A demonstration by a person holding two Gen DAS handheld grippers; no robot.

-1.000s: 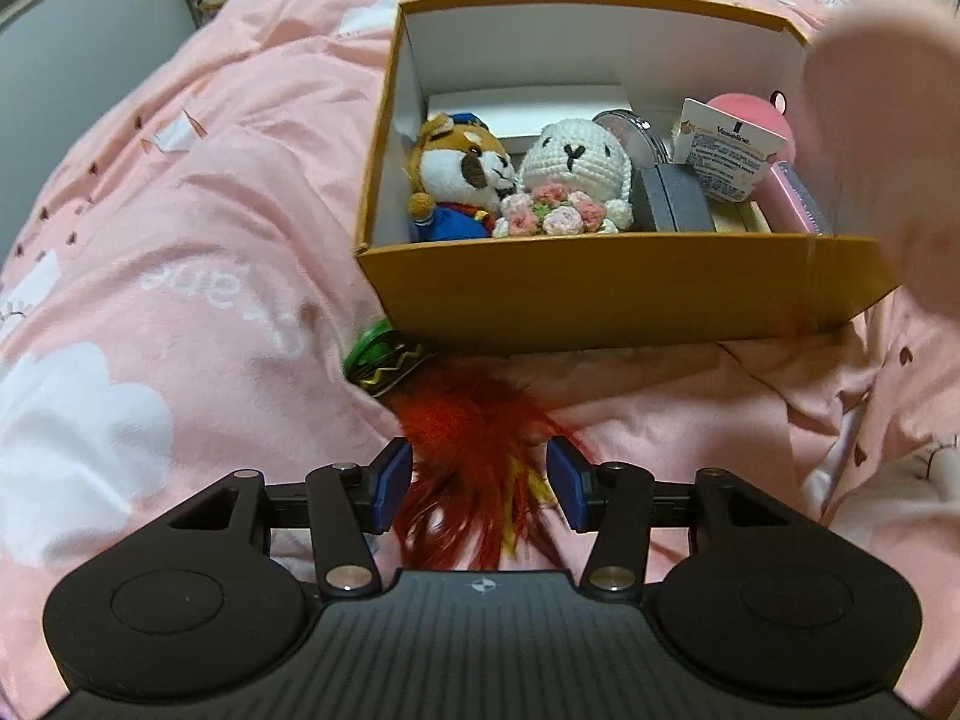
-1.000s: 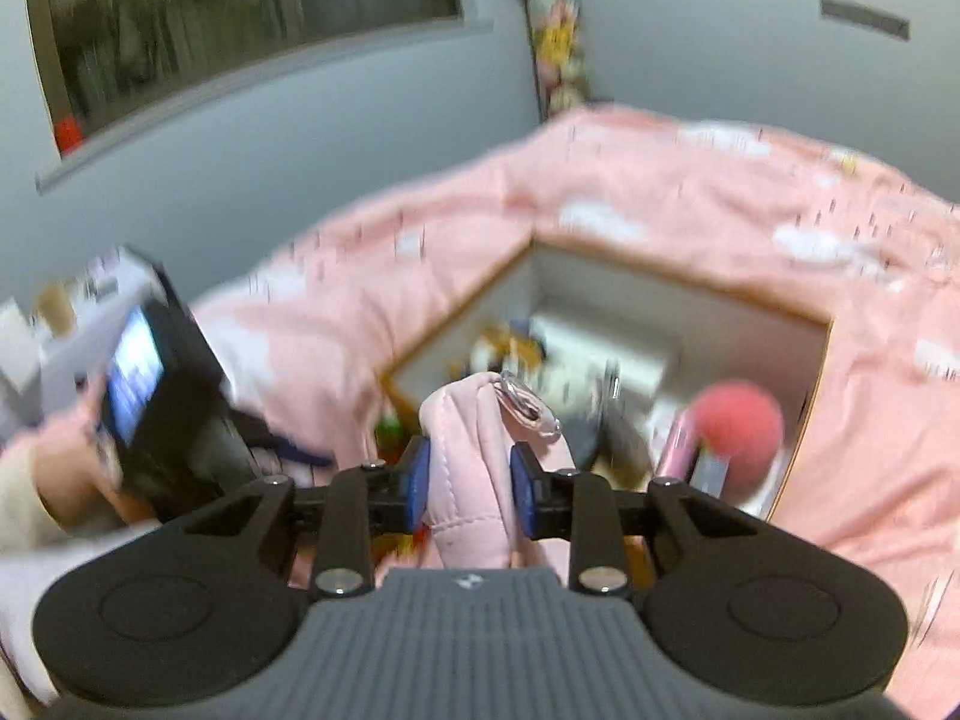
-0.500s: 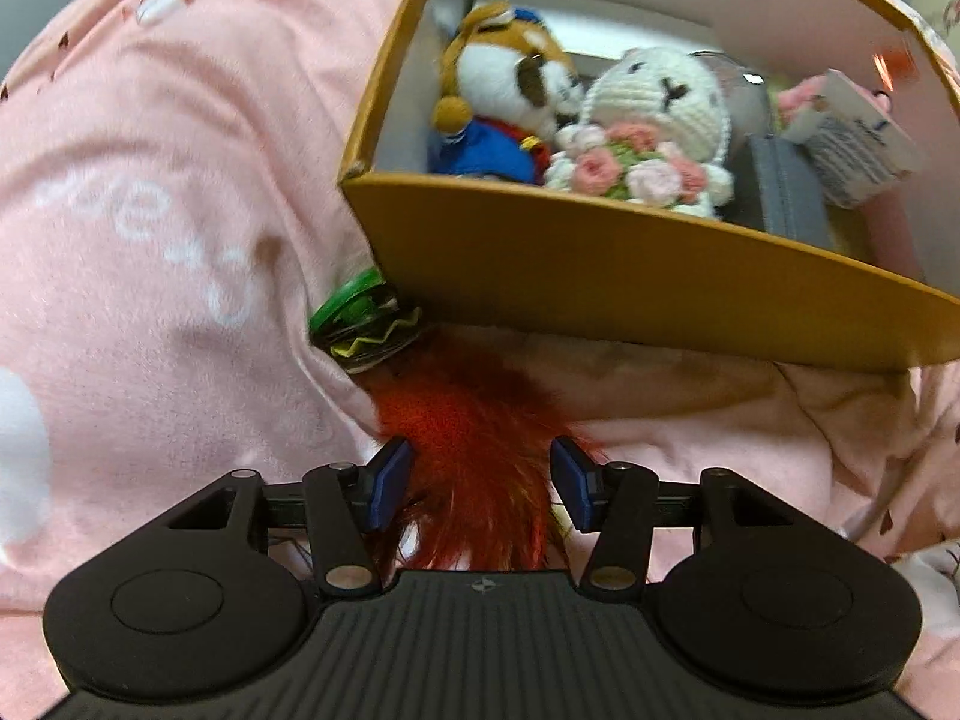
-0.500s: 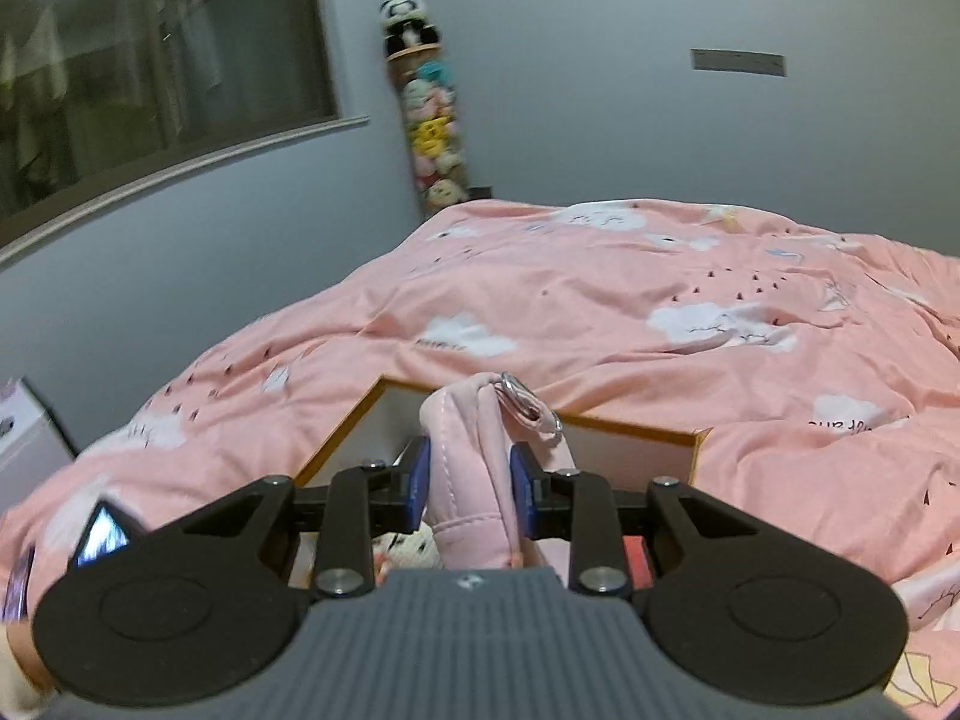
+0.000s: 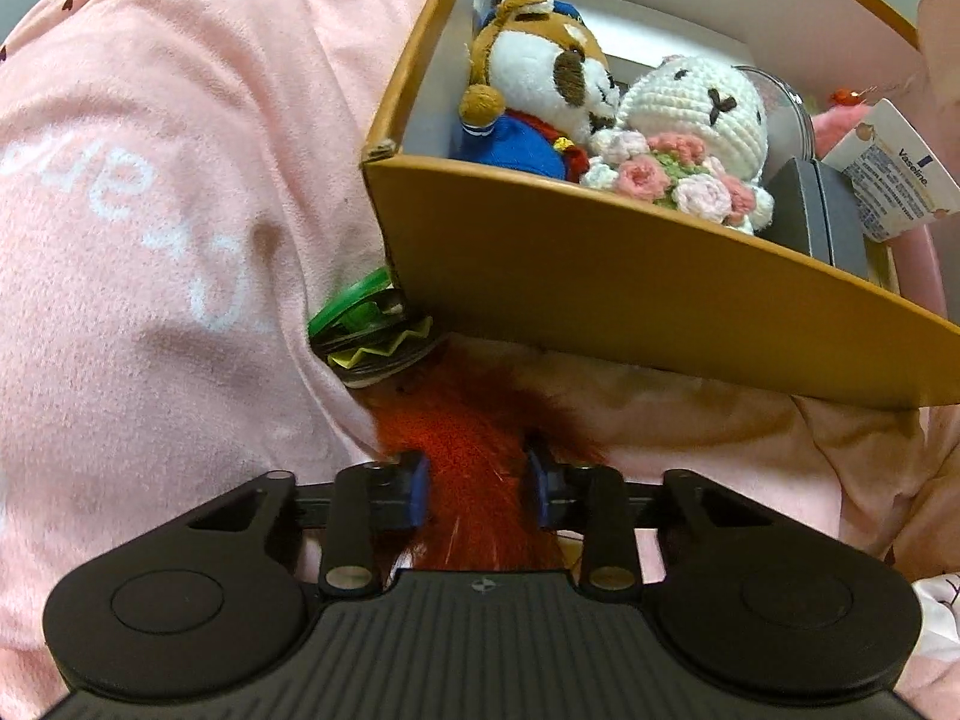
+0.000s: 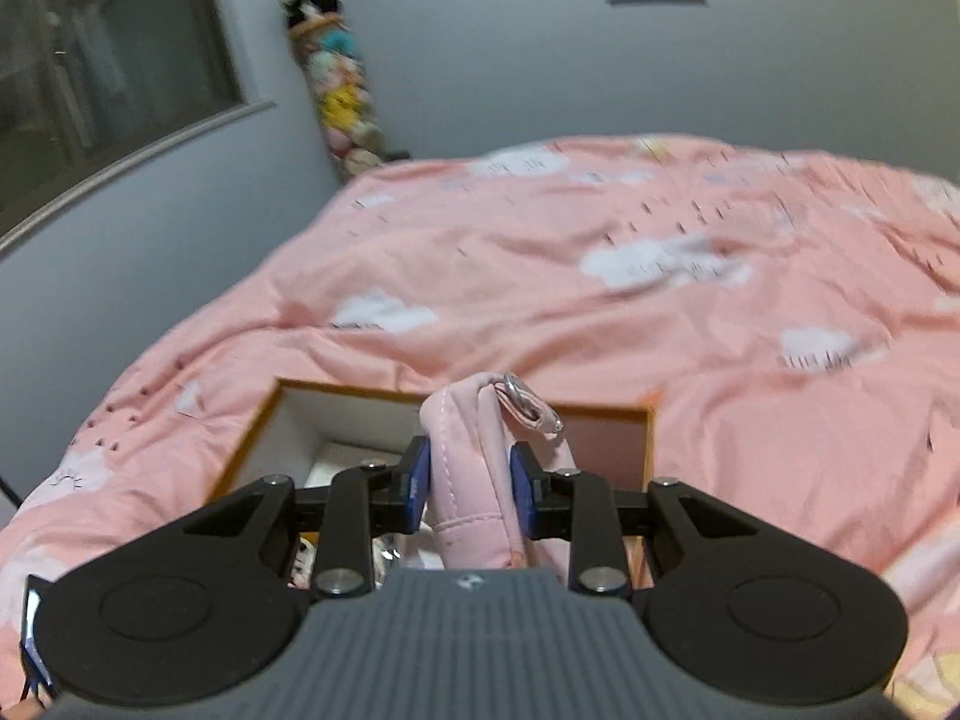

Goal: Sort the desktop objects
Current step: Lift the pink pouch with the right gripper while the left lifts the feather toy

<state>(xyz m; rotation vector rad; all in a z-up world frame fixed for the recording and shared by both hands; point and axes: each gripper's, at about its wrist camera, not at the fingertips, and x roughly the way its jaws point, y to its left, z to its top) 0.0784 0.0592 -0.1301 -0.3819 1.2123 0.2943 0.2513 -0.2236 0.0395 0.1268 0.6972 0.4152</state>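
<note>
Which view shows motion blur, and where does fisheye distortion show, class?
Right wrist view: the bedspread and its cloud prints are smeared by motion, while the pouch stays sharp. Left wrist view: crisp, but the box edge bows and the picture's corners go dark.

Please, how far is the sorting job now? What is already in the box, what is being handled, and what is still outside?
Done: the fox plush, crochet bunny and Vaseline tube already lie in the box.

In hand: the right gripper holds a pink pouch above the box. The left gripper has just been closing around the red feathers of the feather toy.

Left: both items still need placing inside.
</note>
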